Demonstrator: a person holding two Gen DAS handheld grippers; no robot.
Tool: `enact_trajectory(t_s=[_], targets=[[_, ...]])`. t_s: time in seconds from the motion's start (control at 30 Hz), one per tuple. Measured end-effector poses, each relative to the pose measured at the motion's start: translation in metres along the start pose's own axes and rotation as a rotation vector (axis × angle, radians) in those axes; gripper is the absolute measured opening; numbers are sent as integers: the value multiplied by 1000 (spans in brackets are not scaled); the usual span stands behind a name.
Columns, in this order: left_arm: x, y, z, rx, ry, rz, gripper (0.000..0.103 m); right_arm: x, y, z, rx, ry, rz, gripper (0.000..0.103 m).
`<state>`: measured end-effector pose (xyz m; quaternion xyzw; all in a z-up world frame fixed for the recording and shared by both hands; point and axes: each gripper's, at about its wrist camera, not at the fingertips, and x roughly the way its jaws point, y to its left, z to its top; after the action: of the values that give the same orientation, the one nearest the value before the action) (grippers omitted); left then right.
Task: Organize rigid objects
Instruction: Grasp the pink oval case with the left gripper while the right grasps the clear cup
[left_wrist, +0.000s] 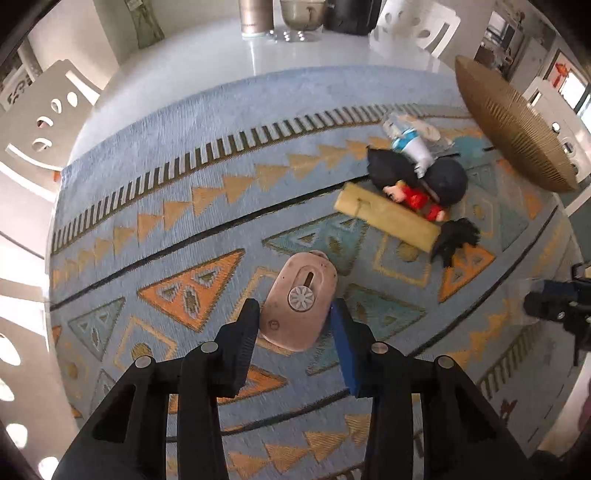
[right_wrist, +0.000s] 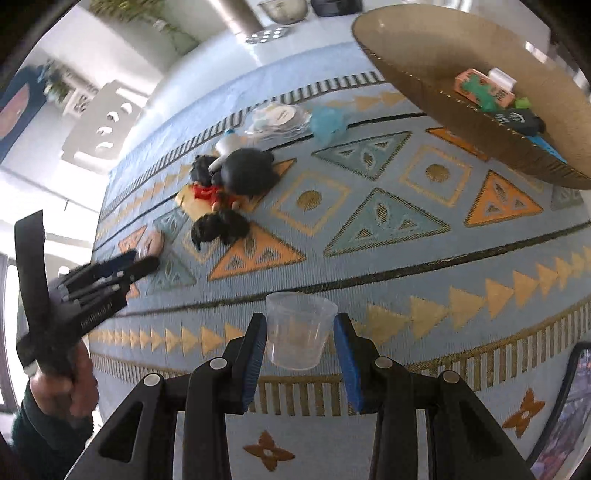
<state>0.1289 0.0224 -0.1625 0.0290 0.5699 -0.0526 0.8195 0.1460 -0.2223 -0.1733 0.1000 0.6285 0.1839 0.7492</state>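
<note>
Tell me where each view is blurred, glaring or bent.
Left wrist view: the rug smears with motion blur, the pink case stays fairly sharp, and the white tabletop glares. Right wrist view: the other claw is streaked, the clear cup is soft, and fisheye bends the rug's stripes.

A blue patterned cloth (right_wrist: 369, 236) is covering most of the white table (left_wrist: 207, 62). Lying on it are a pink flat device (left_wrist: 299, 306), a yellow block (left_wrist: 388, 218) touching a dark-haired doll (left_wrist: 417, 184), a clear packet (right_wrist: 277, 118) and a brown basket (right_wrist: 424, 59) near the cloth's far edge.
</note>
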Motion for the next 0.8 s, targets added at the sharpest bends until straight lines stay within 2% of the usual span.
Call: enact_trajectory(t_s=[0.13, 0.27, 0.37, 0.53, 0.6, 0.67, 0.8], targets=[[-17, 3, -9, -22, -24, -31, 37, 1, -8, -11, -17, 14, 31, 36], [-25, 10, -15, -30, -27, -27, 37, -5, -12, -25, -20, 16, 27, 38], [-27, 5, -20, -48, -14, -32, 37, -5, -13, -27, -24, 28, 2, 45], [-26, 0, -18, -41, -8, -36, 37, 10, 5, -20, -79, 37, -37, 46], [-28, -7, -13, -28, -16, -35, 37, 13, 14, -18, -106, 23, -61, 46], [-29, -13, -7, -20, -25, -39, 37, 13, 20, -19, -120, -7, -76, 38], [-41, -24, 4, -2, -50, -59, 37, 2, 28, -22, -117, -71, -67, 37]])
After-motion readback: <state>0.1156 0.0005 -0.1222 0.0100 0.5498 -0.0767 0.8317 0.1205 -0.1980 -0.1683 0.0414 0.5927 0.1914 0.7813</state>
